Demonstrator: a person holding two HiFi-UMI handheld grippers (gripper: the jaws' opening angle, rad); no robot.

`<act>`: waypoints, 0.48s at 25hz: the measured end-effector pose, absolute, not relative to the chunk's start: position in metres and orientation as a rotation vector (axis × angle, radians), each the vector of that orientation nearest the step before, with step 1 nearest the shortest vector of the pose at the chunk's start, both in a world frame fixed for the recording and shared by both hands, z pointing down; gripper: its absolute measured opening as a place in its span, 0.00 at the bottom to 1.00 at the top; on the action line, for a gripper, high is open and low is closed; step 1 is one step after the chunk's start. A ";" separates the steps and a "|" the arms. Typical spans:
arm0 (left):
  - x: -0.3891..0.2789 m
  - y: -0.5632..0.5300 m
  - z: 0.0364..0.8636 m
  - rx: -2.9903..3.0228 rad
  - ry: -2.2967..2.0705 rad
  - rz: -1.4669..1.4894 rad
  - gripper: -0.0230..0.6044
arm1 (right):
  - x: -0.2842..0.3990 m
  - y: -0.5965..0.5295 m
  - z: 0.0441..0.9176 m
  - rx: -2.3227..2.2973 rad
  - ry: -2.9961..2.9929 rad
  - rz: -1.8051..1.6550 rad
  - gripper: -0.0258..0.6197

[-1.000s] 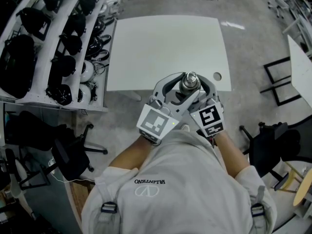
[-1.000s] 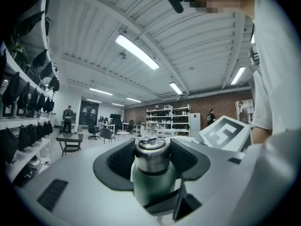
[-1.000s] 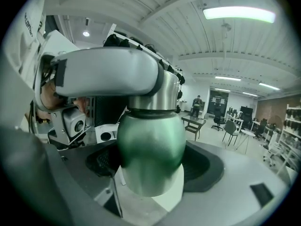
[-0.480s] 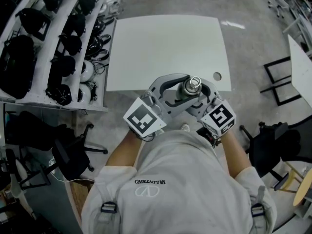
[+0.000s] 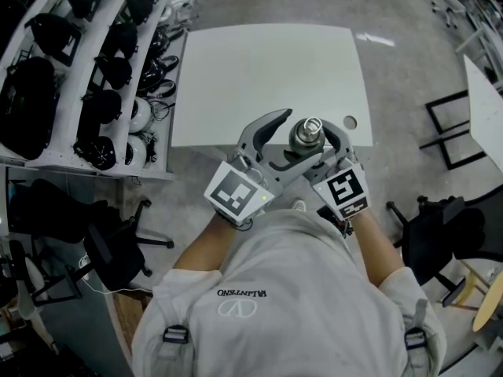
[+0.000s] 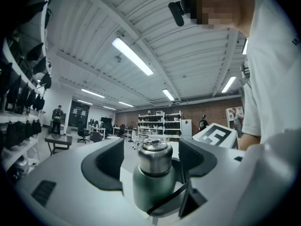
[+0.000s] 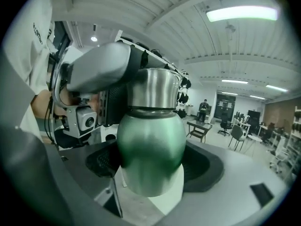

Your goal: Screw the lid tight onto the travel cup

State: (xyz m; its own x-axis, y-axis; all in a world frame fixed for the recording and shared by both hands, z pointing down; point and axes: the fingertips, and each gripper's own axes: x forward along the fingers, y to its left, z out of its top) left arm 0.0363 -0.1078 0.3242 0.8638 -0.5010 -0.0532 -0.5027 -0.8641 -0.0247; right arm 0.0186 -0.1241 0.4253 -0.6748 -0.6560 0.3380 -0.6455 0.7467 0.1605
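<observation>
Green travel cup (image 7: 149,142) clamped in R gripper (image 7: 153,172), L gripper (image 6: 151,164) jaws just opened, clear of steel lid (image 6: 154,155)

The travel cup (image 7: 150,159) is green, its lid (image 7: 153,88) silver, the table (image 5: 267,61) white, the floor (image 5: 409,93) mottled grey.

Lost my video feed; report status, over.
Left gripper: jaws just opened, standing clear of the lid. Right gripper shut on travel cup body. Lid on cup; nothing obstructing.
</observation>
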 end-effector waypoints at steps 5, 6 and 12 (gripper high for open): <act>0.036 -0.116 0.333 -2.982 1.007 0.014 0.61 | 0.026 -0.127 0.434 1.090 -2.481 -0.048 0.64; 0.036 -0.117 0.336 -2.981 1.042 -0.002 0.61 | 0.026 -0.127 0.435 1.100 -2.476 -0.041 0.64; 0.037 -0.118 0.344 -2.971 1.135 -0.026 0.51 | 0.021 -0.129 0.436 1.126 -2.445 -0.060 0.64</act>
